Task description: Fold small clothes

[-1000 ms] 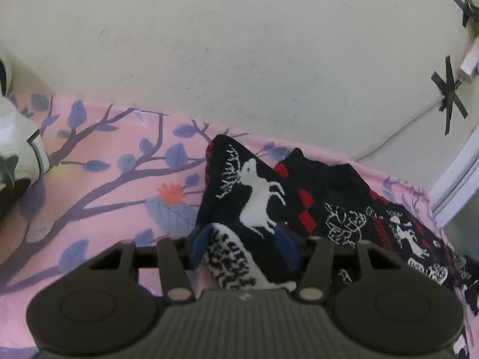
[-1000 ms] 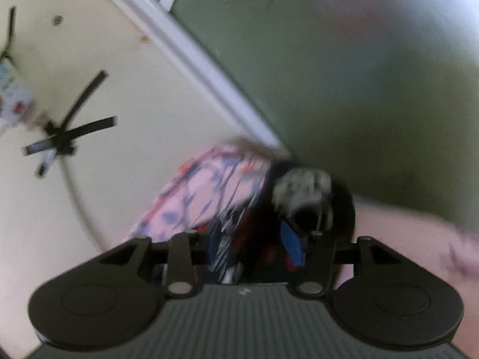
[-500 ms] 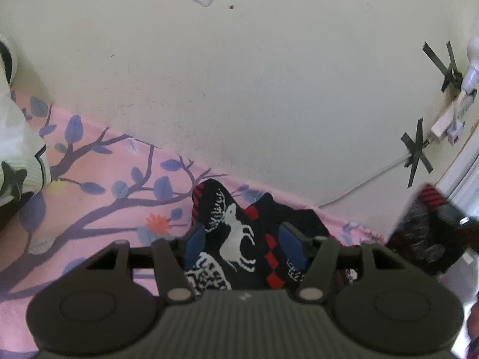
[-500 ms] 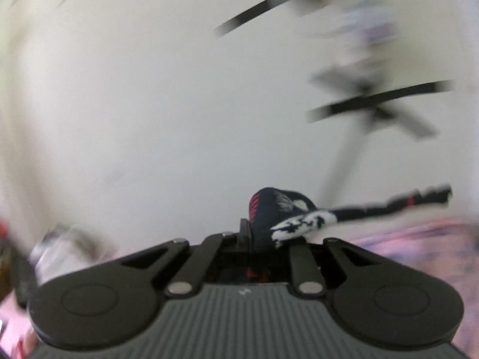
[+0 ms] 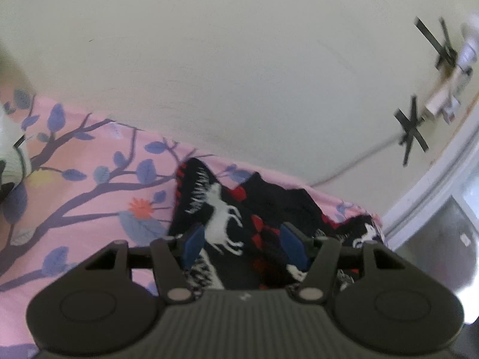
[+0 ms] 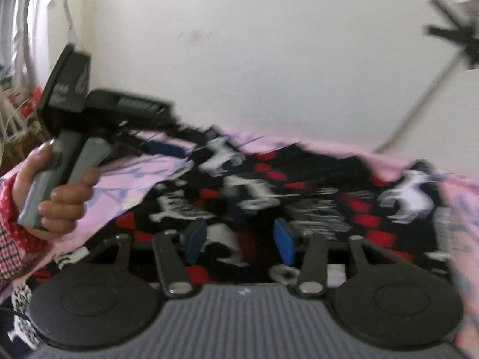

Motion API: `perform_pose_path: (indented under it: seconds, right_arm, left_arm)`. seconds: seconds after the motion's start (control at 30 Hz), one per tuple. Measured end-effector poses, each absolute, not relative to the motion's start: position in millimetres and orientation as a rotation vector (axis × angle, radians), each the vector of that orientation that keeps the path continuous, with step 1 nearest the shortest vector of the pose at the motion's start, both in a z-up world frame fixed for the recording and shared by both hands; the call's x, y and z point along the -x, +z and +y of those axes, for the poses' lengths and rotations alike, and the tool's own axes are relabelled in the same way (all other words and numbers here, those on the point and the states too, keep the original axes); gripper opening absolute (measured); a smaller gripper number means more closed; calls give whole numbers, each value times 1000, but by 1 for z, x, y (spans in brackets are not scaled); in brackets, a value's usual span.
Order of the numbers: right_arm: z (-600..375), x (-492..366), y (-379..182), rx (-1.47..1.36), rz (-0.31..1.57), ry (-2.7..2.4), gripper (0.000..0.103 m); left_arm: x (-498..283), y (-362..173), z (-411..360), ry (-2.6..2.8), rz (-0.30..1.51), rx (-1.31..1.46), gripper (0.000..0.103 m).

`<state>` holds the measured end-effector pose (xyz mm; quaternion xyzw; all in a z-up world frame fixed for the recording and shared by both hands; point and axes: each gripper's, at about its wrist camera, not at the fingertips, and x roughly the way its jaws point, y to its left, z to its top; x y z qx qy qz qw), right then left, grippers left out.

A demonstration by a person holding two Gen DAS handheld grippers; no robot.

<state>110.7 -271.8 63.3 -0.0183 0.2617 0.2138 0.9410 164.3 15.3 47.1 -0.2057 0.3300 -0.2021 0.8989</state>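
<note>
A black garment (image 5: 257, 209) with white reindeer and red squares lies on a pink floral sheet (image 5: 74, 197) against a cream wall. My left gripper (image 5: 244, 243) is open just above the garment's near left part, nothing between its blue pads. In the blurred right wrist view the garment (image 6: 299, 197) spreads across the sheet. My right gripper (image 6: 238, 237) is open over its near edge, nothing held. The left gripper and the hand holding it show at the left of the right wrist view (image 6: 98, 116), its fingers at the garment's far left corner.
A white pillow or bundle (image 5: 9, 155) lies at the sheet's far left. A taped cable and plug (image 5: 431, 110) hang on the wall at right, beside a white door frame (image 5: 434, 185). The wall (image 5: 239, 74) runs close behind the garment.
My right gripper was shut on a fold of the garment and swinging it through the air; now it is open and the garment lies spread on the sheet. The left gripper stayed open over it.
</note>
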Motion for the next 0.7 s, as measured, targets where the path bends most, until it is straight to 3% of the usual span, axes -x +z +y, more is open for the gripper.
perform_pose_path:
  seconds: [0.17, 0.23, 0.27, 0.33, 0.37, 0.4, 0.47, 0.53, 0.63, 0.67, 0.7]
  right_arm:
    - [-347, -138, 74, -65, 506, 174, 35]
    - [-365, -160, 71, -67, 513, 63, 46]
    - [-374, -169, 71, -65, 519, 35, 59]
    - [-388, -195, 64, -89, 567, 11, 60]
    - [-394, -208, 57, -118, 611, 15, 44]
    - [-398, -218, 51, -143, 643, 15, 9]
    - [-405, -224, 45, -186, 643, -33, 8]
    - [-414, -221, 37, -243, 643, -137, 8]
    - [-408, -209, 40, -189, 607, -169, 16]
    - [-402, -200, 48, -139, 568, -172, 37]
    - [-398, -188, 57, -110, 519, -167, 50]
  left_arm:
    - [-161, 55, -16, -456, 700, 340, 57]
    - [-165, 54, -29, -452, 727, 318, 57]
    - [-168, 53, -38, -449, 743, 300, 57]
    - [-170, 54, -56, -460, 750, 247, 58]
    - [-169, 56, -66, -463, 742, 213, 60]
    - [-167, 57, -76, -467, 732, 182, 64]
    - [-164, 56, -94, -469, 720, 129, 65]
    - [-164, 52, -105, -439, 722, 70, 51]
    - [-169, 46, -96, -410, 760, 96, 46]
    - [-170, 47, -83, -404, 758, 137, 46]
    - [-171, 50, -70, -390, 746, 171, 47]
